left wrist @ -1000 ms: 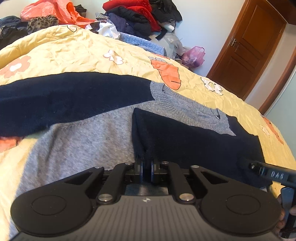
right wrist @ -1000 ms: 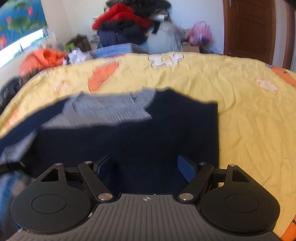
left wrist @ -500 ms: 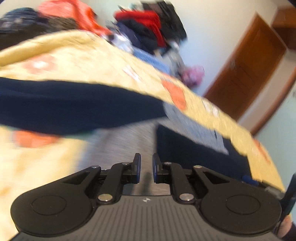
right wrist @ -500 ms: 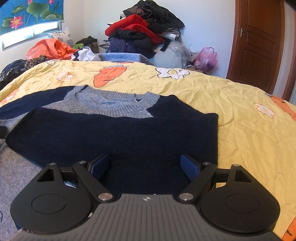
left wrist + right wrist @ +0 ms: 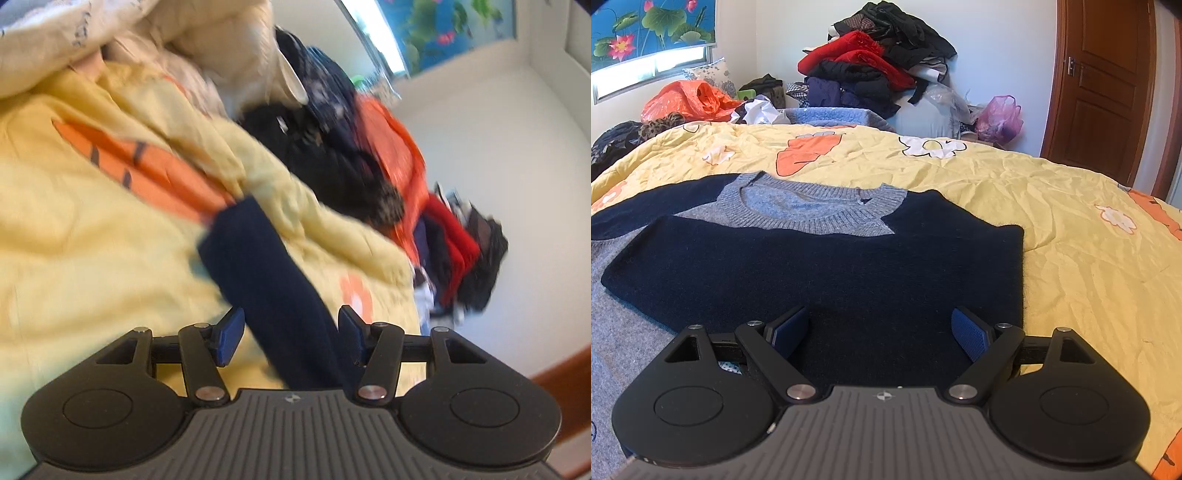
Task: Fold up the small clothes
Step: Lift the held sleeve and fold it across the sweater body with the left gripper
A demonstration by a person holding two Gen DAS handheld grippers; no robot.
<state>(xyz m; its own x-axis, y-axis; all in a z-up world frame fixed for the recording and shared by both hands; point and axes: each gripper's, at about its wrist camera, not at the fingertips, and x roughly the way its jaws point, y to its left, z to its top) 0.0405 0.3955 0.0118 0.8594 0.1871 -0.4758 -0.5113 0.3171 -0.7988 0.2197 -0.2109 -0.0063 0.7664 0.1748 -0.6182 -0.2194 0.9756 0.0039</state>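
A small grey sweater with navy sleeves lies flat on the yellow bedspread. Its right navy sleeve is folded across the chest below the grey collar. My right gripper is open and empty, low over the folded sleeve. In the left wrist view the other navy sleeve stretches out over the bedspread and runs between the jaws. My left gripper is open around that sleeve, not closed on it. This view is tilted and blurred.
A pile of red, black and navy clothes is heaped beyond the bed's far edge, with an orange bag at the left and a pink bag near the wooden door. A rumpled pale quilt lies past the sleeve's end.
My left gripper let go of the folded sleeve, opened wide, and swung left to the other sleeve. My right gripper stayed open and nearly still.
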